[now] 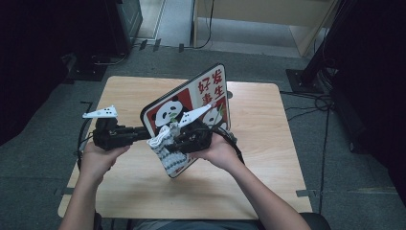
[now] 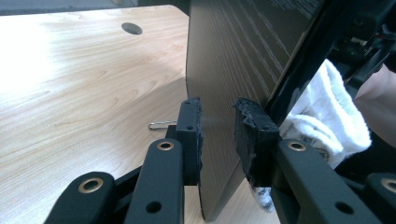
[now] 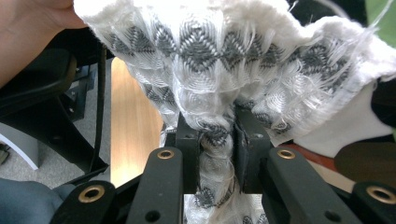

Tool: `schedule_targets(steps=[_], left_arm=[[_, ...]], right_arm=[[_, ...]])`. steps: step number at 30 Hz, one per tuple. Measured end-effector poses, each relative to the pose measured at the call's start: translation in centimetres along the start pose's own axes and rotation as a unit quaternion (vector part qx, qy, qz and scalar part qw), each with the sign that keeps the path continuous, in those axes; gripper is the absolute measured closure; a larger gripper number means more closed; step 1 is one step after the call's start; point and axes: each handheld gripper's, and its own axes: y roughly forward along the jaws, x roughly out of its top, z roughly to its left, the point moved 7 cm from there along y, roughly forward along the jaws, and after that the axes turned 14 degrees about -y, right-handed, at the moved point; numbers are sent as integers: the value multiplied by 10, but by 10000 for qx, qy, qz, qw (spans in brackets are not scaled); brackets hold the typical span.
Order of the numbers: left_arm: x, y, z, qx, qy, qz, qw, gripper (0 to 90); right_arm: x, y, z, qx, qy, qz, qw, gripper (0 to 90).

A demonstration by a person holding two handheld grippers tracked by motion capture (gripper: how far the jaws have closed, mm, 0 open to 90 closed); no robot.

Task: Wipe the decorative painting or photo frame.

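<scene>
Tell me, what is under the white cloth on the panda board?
The cloth lies against the board's printed face, pinched by the right gripper. It covers the lower print, so that part cannot be seen.

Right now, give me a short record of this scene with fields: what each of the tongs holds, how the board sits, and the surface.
left tongs: clamped on the panda board's edge
right tongs: shut on bunched white patterned cloth
panda board: tilted up, printed side to the person
cloth position: against the board's printed face
surface: wooden table

Right gripper (image 3: pixel 217 140) clamped on bunched white-and-grey patterned cloth (image 3: pixel 224 51), fabric fanned above jaws, wooden table (image 3: pixel 128 126) strip at left, hand (image 3: pixel 28 32) upper left.
</scene>
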Motion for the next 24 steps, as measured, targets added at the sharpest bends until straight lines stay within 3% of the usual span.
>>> schedule_targets(steps=[24], left_arm=[[-1, 1, 0, 45, 39, 15, 10000, 709]], right_arm=[[-29, 14, 5, 39, 103, 100, 9999, 757]])
